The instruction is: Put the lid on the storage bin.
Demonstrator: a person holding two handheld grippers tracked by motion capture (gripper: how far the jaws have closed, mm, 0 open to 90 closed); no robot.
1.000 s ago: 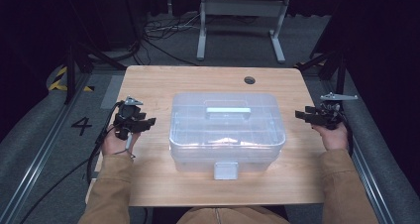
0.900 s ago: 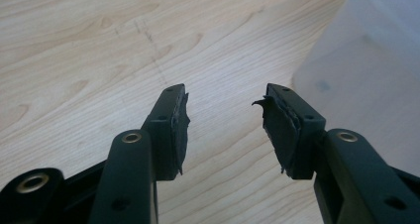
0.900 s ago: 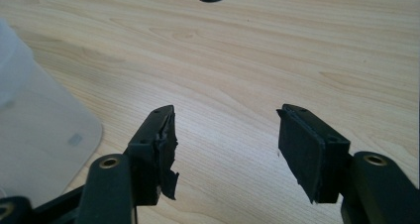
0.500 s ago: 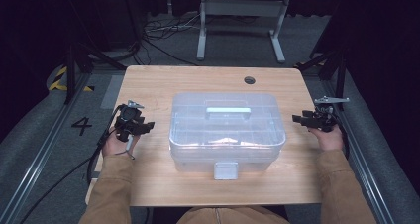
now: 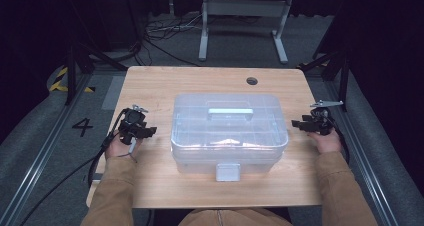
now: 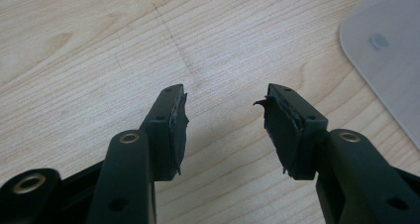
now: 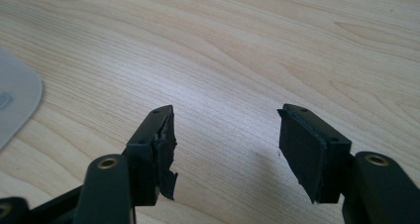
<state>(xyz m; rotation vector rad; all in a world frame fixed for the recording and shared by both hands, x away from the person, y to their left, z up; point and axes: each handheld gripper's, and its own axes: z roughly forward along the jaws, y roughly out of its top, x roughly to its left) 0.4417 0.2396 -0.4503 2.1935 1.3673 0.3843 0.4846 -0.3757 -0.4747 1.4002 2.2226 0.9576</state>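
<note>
Black jaws with frayed rubber pads stand spread and empty on the left gripper (image 6: 225, 130) and right gripper (image 7: 225, 152), both lower than before, flanking the clear rounded plastic lidded box (image 5: 229, 131) mid pale woodgrain counter (image 5: 165, 86).

box (image 5: 229, 131) contents blurred behind its cloudy lid — its corner (image 6: 391, 55) cut off by the frame edge.

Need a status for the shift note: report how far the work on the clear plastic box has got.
Done: nothing visible; the clear plastic lidded box sits shut on the wooden table, its white front latch down. In hand: the left gripper and right gripper flank it, jaws open and empty. Left: gripping and opening the box.
</note>
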